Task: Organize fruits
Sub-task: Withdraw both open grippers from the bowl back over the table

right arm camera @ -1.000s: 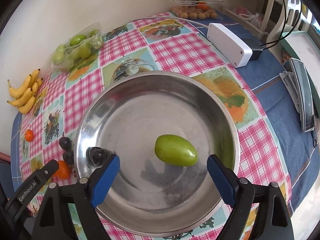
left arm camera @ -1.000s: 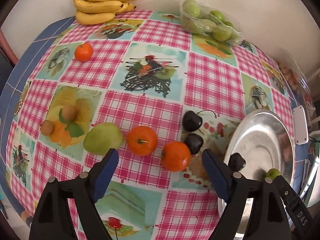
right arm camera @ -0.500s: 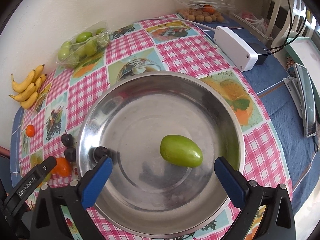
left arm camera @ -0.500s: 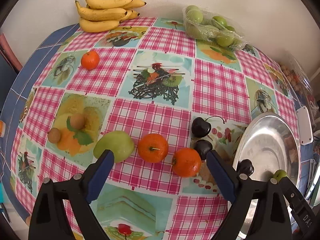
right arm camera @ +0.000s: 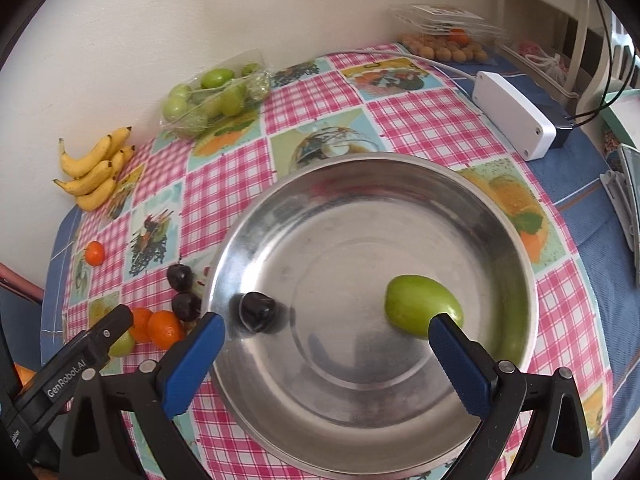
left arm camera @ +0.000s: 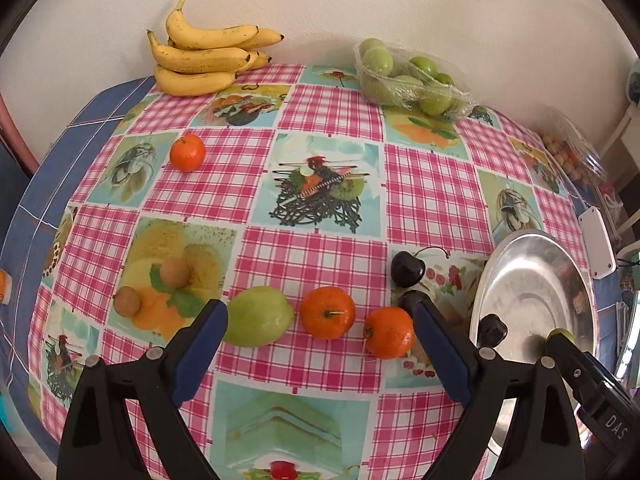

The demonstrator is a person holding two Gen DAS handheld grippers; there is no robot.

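A steel bowl (right arm camera: 360, 184) holds a green fruit (right arm camera: 420, 308) and a dark cherry (right arm camera: 258, 311). It also shows in the left wrist view (left arm camera: 532, 276). My right gripper (right arm camera: 326, 338) is open and empty above the bowl's near side. My left gripper (left arm camera: 320, 326) is open and empty above a row of fruit: a green fruit (left arm camera: 260, 316), two oranges (left arm camera: 327, 312) (left arm camera: 389, 332). Two cherries (left arm camera: 407, 268) (left arm camera: 412, 300) lie beside the bowl. Two brown longans (left arm camera: 174, 273) (left arm camera: 127, 300) lie at left. A third orange (left arm camera: 187, 152) lies farther back.
Bananas (left arm camera: 200, 60) and a wrapped tray of green fruit (left arm camera: 408, 76) stand at the wall. A clear box of small fruit (right arm camera: 444, 40) and a white power box (right arm camera: 514, 114) with cable are at the right. The table edge drops off at left and front.
Both grippers have pulled back and up a little. The green fruit has shifted right in the bowl view. Nothing was picked up.
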